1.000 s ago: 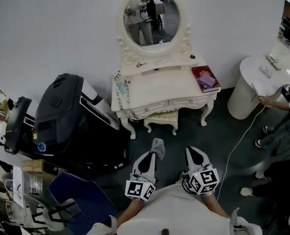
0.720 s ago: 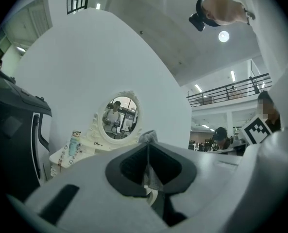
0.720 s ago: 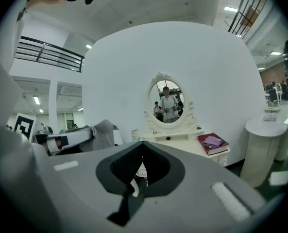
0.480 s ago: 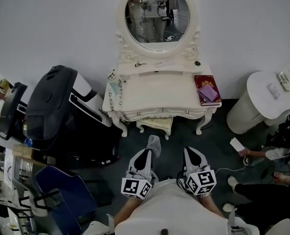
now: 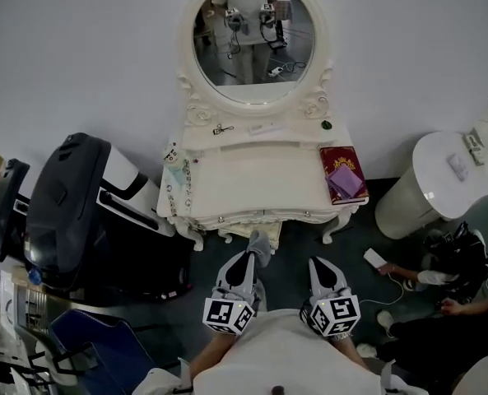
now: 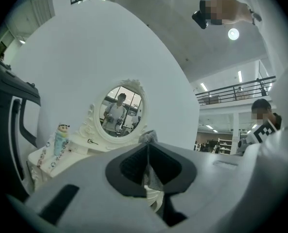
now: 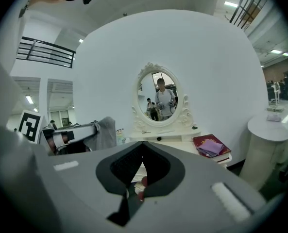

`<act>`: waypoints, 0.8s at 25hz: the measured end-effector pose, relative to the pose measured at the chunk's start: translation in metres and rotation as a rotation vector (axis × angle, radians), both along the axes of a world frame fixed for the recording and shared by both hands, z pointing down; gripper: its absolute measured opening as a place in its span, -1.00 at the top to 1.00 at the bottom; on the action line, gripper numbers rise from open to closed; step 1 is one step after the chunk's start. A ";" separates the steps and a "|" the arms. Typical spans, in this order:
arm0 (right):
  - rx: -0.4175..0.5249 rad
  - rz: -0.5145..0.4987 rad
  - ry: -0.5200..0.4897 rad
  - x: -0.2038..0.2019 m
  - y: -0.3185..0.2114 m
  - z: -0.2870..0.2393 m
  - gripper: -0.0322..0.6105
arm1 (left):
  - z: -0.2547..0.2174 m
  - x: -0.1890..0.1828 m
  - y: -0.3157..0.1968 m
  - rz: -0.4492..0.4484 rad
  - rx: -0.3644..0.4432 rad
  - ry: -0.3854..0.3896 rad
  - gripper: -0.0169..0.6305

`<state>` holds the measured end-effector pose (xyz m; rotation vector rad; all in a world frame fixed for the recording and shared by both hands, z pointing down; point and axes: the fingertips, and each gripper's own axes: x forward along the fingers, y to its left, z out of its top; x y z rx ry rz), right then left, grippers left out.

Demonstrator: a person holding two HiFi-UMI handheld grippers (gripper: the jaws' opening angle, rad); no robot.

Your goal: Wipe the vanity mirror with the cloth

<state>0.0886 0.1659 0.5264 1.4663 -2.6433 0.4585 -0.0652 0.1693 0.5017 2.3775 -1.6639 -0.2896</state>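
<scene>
The oval vanity mirror (image 5: 254, 44) in its white carved frame stands on a white dressing table (image 5: 244, 189) against the wall. Both grippers are held low in front of the table, well short of the glass. My left gripper (image 5: 249, 259) is shut on a grey cloth (image 5: 261, 243), whose tip pokes out past the jaws. In the left gripper view the cloth (image 6: 149, 137) shows between the closed jaws, with the mirror (image 6: 122, 111) ahead and to the left. My right gripper (image 5: 320, 267) is shut with nothing in it. It faces the mirror (image 7: 161, 95), and the cloth (image 7: 101, 132) hangs at its left.
A red book (image 5: 342, 174) with a purple cloth on it lies on the table's right end, and a small figurine (image 5: 171, 155) stands at its left edge. A black bulky machine (image 5: 71, 212) stands left. A round white table (image 5: 441, 179) and a crouching person (image 5: 449, 266) are at the right.
The dressing table and mirror have come nearer and lower in the head view. Both grippers stay low and shut, the cloth still in the left. The person at right has crouched down.
</scene>
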 end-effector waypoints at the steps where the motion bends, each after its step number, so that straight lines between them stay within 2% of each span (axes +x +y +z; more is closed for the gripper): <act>1: 0.004 0.016 -0.001 0.000 -0.013 -0.001 0.88 | -0.002 0.002 -0.017 0.024 0.006 -0.008 0.89; 6: 0.018 0.083 -0.005 -0.008 -0.089 -0.014 0.88 | -0.027 -0.001 -0.102 0.097 0.059 -0.022 0.89; 12: 0.061 0.092 -0.006 -0.048 -0.178 -0.032 0.88 | -0.047 -0.041 -0.193 0.110 0.097 -0.032 0.89; 16: 0.059 0.071 0.006 -0.077 -0.216 -0.032 0.88 | -0.047 -0.063 -0.236 0.096 0.087 -0.043 0.89; 20: 0.030 0.055 0.014 -0.087 -0.241 -0.023 0.88 | -0.041 -0.064 -0.265 0.095 0.067 -0.054 0.89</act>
